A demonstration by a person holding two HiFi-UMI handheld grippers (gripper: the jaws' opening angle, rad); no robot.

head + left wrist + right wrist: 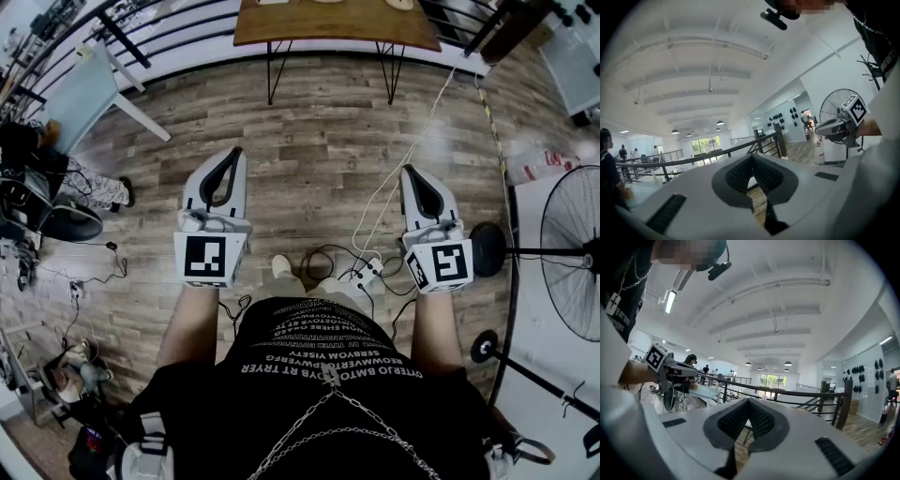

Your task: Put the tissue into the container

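No tissue and no container can be made out in any view. I hold both grippers level in front of me, over a wooden floor. My left gripper (234,153) has its two jaws closed tip to tip with nothing between them; in its own view the dark pads (740,176) meet at the front. My right gripper (410,172) is shut and empty as well, its pads (761,420) touching. Each gripper shows in the other's view: the right gripper (843,124) and the left gripper (670,369).
A wooden table (328,26) on thin black legs stands ahead, with pale items at its far edge. A standing fan (572,253) is at the right. Cables and a power strip (361,274) lie by my feet. A railing (787,392) runs behind, and a seated person (28,178) is at the left.
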